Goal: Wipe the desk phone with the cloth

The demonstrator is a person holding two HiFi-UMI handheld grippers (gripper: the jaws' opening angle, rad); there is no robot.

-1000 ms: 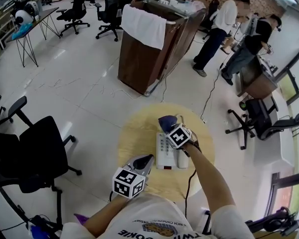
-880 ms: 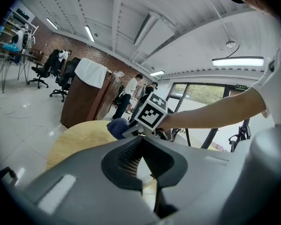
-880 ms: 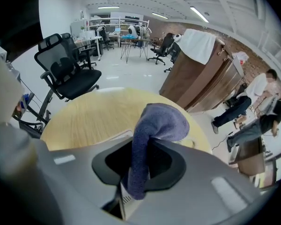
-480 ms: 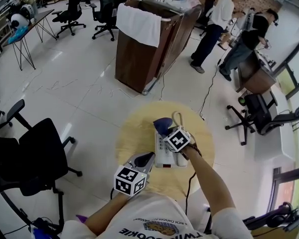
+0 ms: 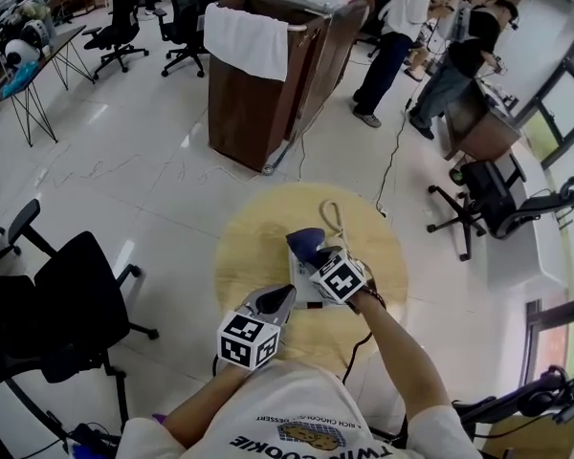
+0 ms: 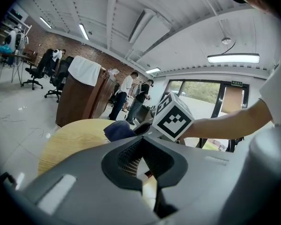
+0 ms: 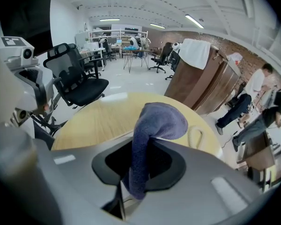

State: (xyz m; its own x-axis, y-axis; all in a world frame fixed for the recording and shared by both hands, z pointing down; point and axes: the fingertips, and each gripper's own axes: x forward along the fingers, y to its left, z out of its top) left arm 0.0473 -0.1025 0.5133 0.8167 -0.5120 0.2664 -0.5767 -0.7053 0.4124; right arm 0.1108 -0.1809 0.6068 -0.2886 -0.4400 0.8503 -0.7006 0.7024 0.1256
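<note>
A white desk phone [image 5: 298, 273] lies on the round wooden table [image 5: 249, 247], mostly hidden under my right gripper [image 5: 311, 253]. Its coiled cord [image 5: 337, 220] loops toward the table's far edge and shows in the right gripper view as well [image 7: 195, 137]. My right gripper [image 7: 145, 144] is shut on a dark blue cloth [image 7: 157, 121], which droops over the phone's far end [image 5: 304, 244]. My left gripper [image 5: 283, 298] hovers at the table's near edge, left of the phone, shut with nothing held [image 6: 141, 143]. From the left gripper view the cloth [image 6: 117, 129] sits just beyond its tips.
A brown lectern [image 5: 268, 94] with a white towel [image 5: 239, 41] stands beyond the table. A black office chair [image 5: 67, 295] is close on the left, another chair [image 5: 497, 199] on the right. Two people [image 5: 392, 27] stand at the back right. A cable [image 5: 397, 151] runs along the floor.
My right gripper has drawn the cloth along the phone toward me and slightly left. The left gripper has stayed put. The head view has tilted a little.
</note>
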